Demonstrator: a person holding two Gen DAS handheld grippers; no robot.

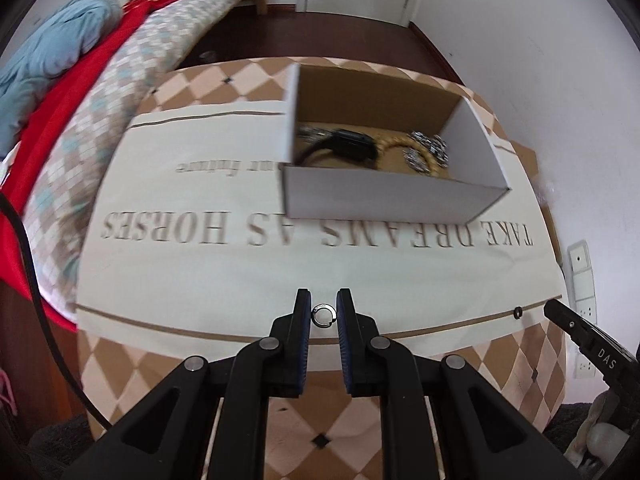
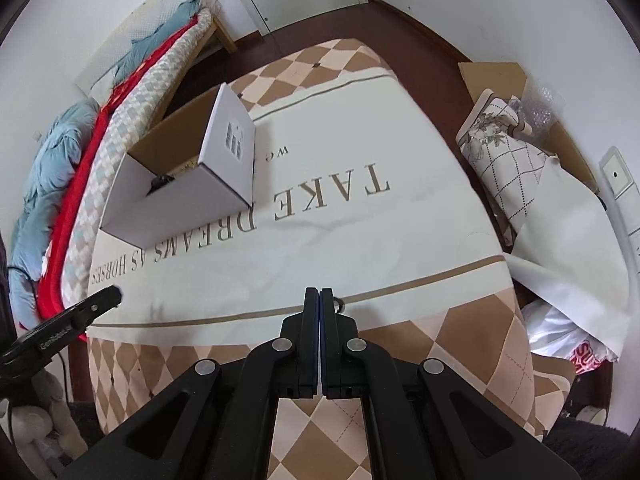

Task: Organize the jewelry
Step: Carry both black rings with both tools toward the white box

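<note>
A small silver ring (image 1: 322, 315) sits between the fingers of my left gripper (image 1: 323, 310), which is shut on it, above the near part of the table. An open white cardboard box (image 1: 384, 196) stands further back; inside lie a black watch (image 1: 352, 145), a beaded bracelet (image 1: 404, 145) and sparkly pieces (image 1: 430, 148). The box also shows in the right wrist view (image 2: 188, 192). My right gripper (image 2: 320, 296) is shut; a small dark ring (image 2: 339, 303) peeks out right beside its right fingertip, and whether it is gripped is unclear. That gripper's tip shows in the left wrist view (image 1: 560, 312), near a small dark ring (image 1: 518, 312).
The table wears a cream cloth (image 2: 360, 224) with printed letters and a checked border. A bed with red and blue bedding (image 1: 60, 80) lies to the left. Cardboard, rolled cloth and bags (image 2: 520, 152) sit on the floor to the right.
</note>
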